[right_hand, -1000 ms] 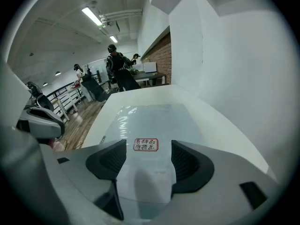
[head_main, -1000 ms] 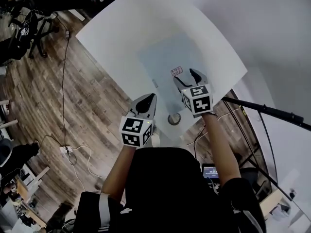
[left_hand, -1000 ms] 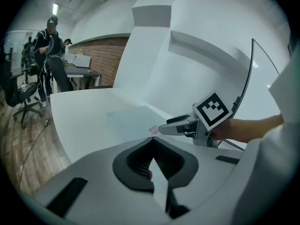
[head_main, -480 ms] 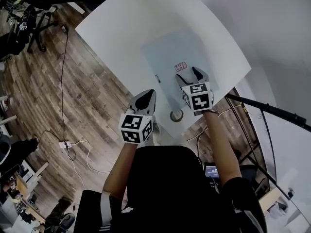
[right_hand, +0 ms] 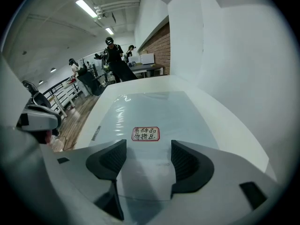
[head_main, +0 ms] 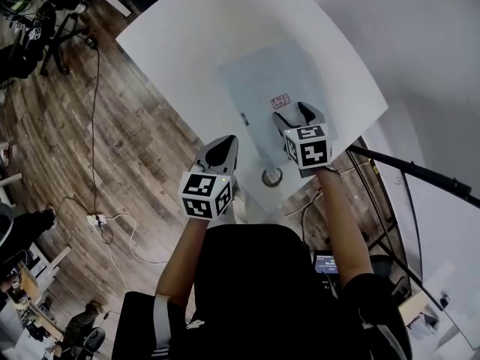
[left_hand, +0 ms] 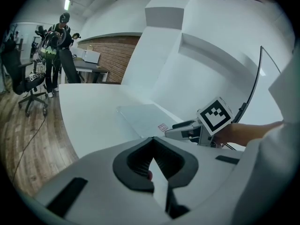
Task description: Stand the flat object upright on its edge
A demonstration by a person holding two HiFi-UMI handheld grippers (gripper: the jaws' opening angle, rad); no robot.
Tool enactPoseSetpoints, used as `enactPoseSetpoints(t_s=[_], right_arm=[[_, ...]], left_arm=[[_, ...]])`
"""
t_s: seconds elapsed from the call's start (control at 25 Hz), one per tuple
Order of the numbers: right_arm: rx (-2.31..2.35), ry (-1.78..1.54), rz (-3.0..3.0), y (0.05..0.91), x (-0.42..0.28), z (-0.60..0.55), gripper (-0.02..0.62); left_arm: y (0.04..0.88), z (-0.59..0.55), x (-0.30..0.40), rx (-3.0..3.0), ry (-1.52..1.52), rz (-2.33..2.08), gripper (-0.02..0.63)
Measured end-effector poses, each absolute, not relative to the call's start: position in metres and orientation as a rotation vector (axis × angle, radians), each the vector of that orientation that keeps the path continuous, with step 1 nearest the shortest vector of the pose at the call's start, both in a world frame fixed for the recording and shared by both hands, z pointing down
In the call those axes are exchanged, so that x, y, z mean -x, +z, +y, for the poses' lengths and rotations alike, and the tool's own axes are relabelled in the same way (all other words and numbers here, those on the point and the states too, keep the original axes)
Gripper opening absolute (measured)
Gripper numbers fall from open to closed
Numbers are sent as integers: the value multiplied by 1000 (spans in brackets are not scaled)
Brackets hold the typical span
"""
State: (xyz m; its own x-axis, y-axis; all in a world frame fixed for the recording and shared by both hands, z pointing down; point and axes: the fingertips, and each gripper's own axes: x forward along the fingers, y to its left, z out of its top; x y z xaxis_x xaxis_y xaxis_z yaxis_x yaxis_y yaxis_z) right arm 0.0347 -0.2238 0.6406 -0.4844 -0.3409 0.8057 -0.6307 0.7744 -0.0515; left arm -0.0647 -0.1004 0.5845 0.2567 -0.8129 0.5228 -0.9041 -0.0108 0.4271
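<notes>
Right tool (head_main: 298, 114) has nudged forward, jaws apart above the near end of the flat pale-blue plastic-wrapped panel (head_main: 274, 73), which lies flat on the white bench (head_main: 187, 43). Left tool (head_main: 223, 150) is clenched on nothing. Danger ahead: the slick wrap could slide once an edge lifts.

I see flat panel (head_main: 274, 81) | pale blue-grey rectangle, wrapped in glossy film | lying flat, face up | on white table (head_main: 187, 43), near right part | red-bordered sticker (head_main: 279, 101) at its near end

Flat object (head_main: 270, 73) lying on table (head_main: 187, 36), right gripper (head_main: 291, 112) over its near end, left gripper (head_main: 227, 142) left of it
</notes>
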Motion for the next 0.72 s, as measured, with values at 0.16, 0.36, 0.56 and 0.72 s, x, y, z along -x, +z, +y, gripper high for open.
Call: enactPoseSetpoints(t_s=[0.16,0.36,0.56,0.72], right_arm=[[-711,423,-2126,640,-32,-223,290],[-717,418,-2133,641,-31,-222,290],[-705,413,-2142,640,-30,-217,290],[-690,403,-2149,640,-24,-208,290]], left_arm=[[585,-99,66,-1837,178,-1565,11],[587,-98,66,-1837,176,-1562,11],[587,-93,65,-1833,176,-1558,11],[589,-86,68,-1818,174,-1566,11]])
